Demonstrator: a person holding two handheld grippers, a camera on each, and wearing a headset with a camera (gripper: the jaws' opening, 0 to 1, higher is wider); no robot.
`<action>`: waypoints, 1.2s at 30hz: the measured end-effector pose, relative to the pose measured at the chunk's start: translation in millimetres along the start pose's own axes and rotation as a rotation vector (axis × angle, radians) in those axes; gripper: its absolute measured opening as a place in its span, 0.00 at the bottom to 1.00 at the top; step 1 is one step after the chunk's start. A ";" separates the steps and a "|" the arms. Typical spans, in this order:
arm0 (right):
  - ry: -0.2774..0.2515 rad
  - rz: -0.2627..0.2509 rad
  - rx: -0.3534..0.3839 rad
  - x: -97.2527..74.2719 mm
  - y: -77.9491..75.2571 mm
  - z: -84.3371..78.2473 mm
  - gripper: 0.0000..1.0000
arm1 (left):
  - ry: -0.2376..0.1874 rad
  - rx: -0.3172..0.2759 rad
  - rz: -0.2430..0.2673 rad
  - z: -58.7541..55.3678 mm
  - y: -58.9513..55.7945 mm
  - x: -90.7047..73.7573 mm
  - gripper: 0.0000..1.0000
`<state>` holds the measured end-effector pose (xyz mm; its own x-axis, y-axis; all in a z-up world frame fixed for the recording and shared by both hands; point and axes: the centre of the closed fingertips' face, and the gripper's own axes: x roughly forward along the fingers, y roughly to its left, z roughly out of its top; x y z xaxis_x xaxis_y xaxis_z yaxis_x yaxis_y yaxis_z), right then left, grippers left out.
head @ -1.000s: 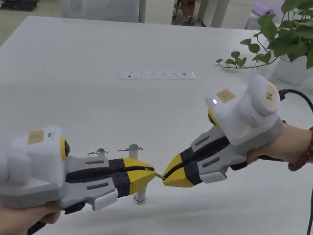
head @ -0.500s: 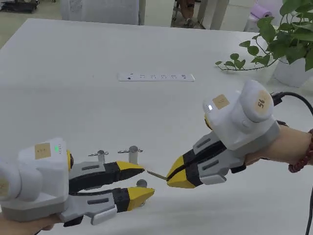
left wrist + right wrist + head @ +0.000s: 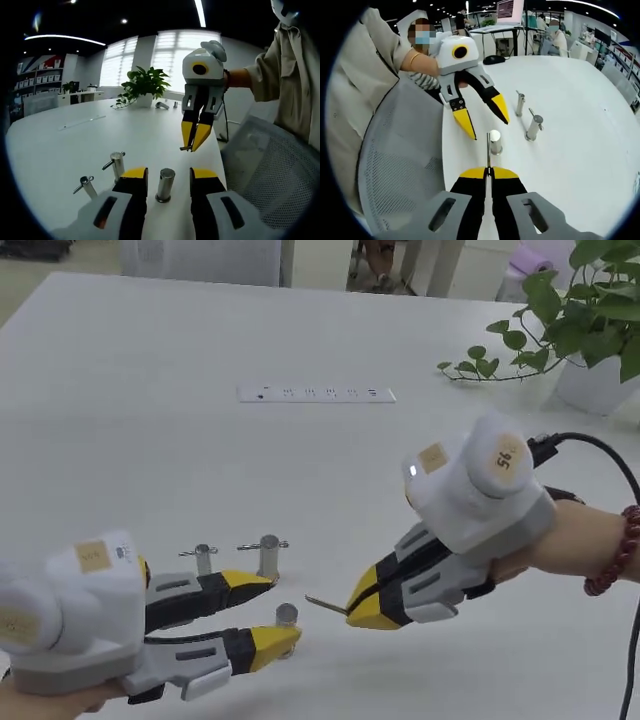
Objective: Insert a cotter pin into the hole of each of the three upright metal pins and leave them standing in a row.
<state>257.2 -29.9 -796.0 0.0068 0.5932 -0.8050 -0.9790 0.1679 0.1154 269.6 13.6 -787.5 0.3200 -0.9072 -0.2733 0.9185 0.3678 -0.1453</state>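
Note:
Three upright metal pins stand on the white table (image 3: 150,420). Two of them (image 3: 204,559) (image 3: 268,554) carry cotter pins through their tops. The third, a bare pin (image 3: 287,615), stands nearest me, between the open jaws of my left gripper (image 3: 278,608), which do not touch it. In the left gripper view the bare pin (image 3: 165,183) rises between the yellow fingertips (image 3: 135,174). My right gripper (image 3: 362,607) is shut on a cotter pin (image 3: 325,603) that points at the bare pin from the right, a short way off. In the right gripper view the cotter pin (image 3: 488,150) ends just beside the bare pin (image 3: 495,142).
A white power strip (image 3: 315,394) lies at mid-table. A potted plant (image 3: 590,310) stands at the far right, and a black cable (image 3: 590,445) trails from the right gripper. A grey mesh chair (image 3: 405,165) is at the table's near edge.
My left gripper was shut at the cotter pin's tip; it has opened and drawn back and down around the bare pin. The right gripper keeps the cotter pin.

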 end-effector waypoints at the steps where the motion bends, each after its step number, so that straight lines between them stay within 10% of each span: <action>1: 0.004 -0.001 0.003 0.6 -0.3 -0.8 0.03 | 0.003 -0.002 -0.001 -1.5 0.8 0.5 0.32; 36: 0.135 0.014 0.061 25.6 0.5 -24.3 0.03 | 0.106 0.008 0.005 -44.4 13.9 18.6 0.14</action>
<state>251.9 -33.8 -830.8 -0.0382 0.4850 -0.8737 -0.9645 0.2106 0.1591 278.0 10.9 -836.8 0.2989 -0.8782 -0.3734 0.9188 0.3705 -0.1359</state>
